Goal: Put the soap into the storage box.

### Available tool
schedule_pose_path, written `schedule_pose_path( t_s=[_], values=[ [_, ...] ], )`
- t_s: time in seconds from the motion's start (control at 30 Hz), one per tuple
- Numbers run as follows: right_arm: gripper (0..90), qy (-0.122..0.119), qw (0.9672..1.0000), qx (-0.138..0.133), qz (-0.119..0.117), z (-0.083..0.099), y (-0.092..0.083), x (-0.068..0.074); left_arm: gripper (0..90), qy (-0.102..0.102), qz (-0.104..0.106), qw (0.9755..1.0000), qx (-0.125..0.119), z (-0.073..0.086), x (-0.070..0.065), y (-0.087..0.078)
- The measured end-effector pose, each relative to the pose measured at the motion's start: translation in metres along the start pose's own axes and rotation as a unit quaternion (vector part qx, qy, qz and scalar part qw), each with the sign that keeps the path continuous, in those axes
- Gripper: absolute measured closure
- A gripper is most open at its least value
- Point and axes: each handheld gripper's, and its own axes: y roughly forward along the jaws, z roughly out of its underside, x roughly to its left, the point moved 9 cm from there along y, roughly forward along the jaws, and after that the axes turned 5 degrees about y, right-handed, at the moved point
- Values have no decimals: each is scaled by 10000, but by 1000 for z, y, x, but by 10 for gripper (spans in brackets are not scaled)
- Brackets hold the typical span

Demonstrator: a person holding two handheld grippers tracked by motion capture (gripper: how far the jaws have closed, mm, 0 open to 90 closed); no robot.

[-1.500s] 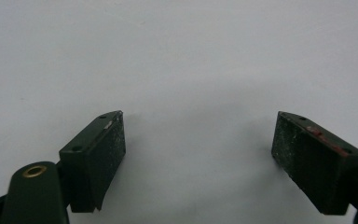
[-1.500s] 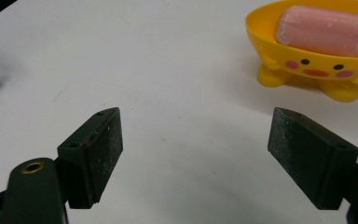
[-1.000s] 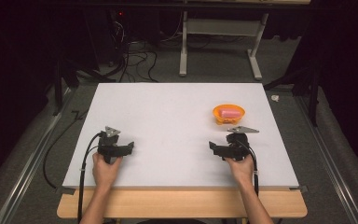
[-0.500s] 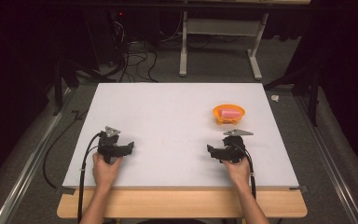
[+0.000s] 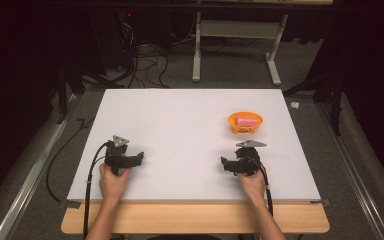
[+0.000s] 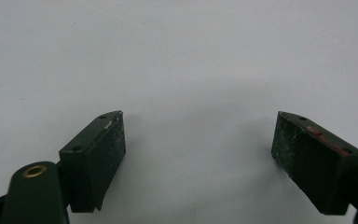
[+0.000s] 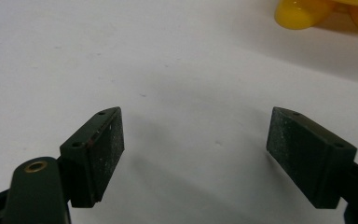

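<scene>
A white table top [image 5: 180,125] lies under both claws, with a wooden edge nearest the person and dark floor all round. Closest in, the person's two hands grip the tools near that front edge.

The left gripper [image 5: 124,157] rests low over bare white. In its own view [image 6: 198,126] its jaws stand wide apart with nothing between them, and nothing lies ahead of it. It sits where it was a second ago.

The right gripper [image 5: 240,161] is also released. Its own view [image 7: 196,123] shows the two pads spread wide over empty table. This is the one that has moved: over the last second it has drawn back toward the person and a little to its left, away from the bowl.

The orange bowl [image 5: 232,120] now sits ahead of the right claw and slightly to its right, apart from it. Its yellow-orange underside [image 7: 303,14] just shows at the top right of the right gripper view. A pink object [image 5: 248,121] lies inside the bowl, untouched by either claw.

Judging from this, the right claw has let go and retreated, so the placing into the bowl looks finished and both hands are settling into rest. Beyond the bowl, cables [image 5: 140,65] and a white table frame [image 5: 197,50] stand on the floor.
</scene>
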Motion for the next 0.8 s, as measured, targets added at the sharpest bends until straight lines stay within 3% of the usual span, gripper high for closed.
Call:
schedule_pose_path(
  t_s=[0.27,0.43,0.8],
  values=[
    [195,-79,9999,1,125,3,3,-1,178,0,1,10000,1,0,0,0],
    [189,-297,9991,7,310,5,5,1,178,2,-1,10000,0,0,0,0],
    [189,-286,9992,-20,289,5,5,1,178,1,3,10000,-1,0,0,0]
  ],
)
